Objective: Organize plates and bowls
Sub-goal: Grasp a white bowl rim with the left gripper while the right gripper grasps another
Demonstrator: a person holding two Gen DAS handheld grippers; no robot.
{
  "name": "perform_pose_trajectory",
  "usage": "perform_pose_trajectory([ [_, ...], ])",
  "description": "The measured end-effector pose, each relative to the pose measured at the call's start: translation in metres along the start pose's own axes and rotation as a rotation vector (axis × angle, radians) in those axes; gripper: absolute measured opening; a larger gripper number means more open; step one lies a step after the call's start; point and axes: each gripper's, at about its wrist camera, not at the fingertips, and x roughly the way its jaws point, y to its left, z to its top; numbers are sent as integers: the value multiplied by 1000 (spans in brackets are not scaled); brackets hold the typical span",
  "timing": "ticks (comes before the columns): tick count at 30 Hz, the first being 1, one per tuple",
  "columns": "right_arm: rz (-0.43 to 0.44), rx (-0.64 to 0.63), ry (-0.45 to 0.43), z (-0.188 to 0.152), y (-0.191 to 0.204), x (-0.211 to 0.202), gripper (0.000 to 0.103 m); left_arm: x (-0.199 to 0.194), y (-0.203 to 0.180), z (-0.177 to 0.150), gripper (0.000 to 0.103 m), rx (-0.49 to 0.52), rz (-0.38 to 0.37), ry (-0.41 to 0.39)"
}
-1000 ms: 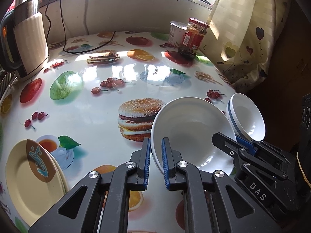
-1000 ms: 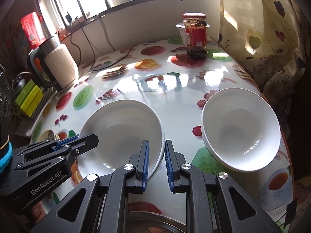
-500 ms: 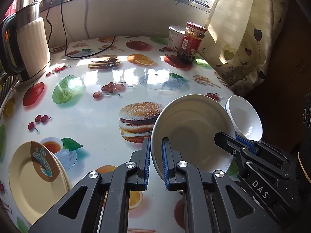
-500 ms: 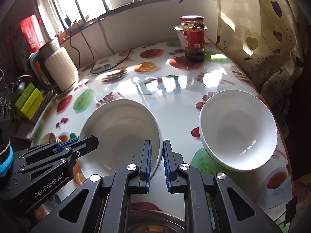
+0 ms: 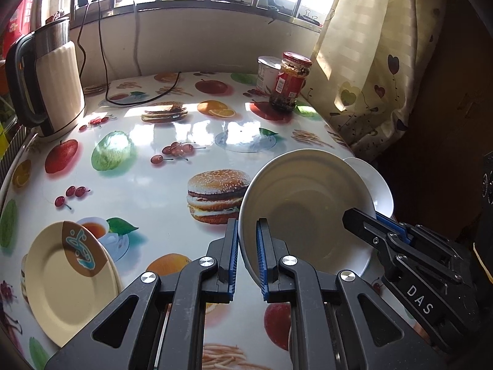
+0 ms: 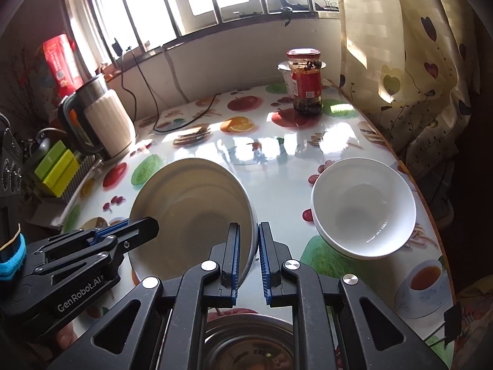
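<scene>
Holding one white bowl (image 5: 305,209) by its rim, left hand-held gripper (image 5: 246,252) and right hand-held gripper (image 6: 248,254) both clamped on opposite sides. Second bowl (image 6: 363,209) waits at the tabletop's right edge, plates (image 5: 64,277) near the left edge. Stacking's barely begun, I'd say.

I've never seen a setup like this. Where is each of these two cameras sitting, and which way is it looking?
Left wrist view: on the left gripper, looking down its jaws across the table; right gripper shows at right.
Right wrist view: on the right gripper, same direction; left gripper shows at left.
Shared: the white bowl both grippers clamp, second bowl, kettle, jar.
</scene>
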Motion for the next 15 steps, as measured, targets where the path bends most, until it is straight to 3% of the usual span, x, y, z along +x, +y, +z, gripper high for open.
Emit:
perform_pose_trajectory([
  [15,-41,34,-42,-34,-2,-55,13,-28,-24,-28,12,43,-78,-1],
])
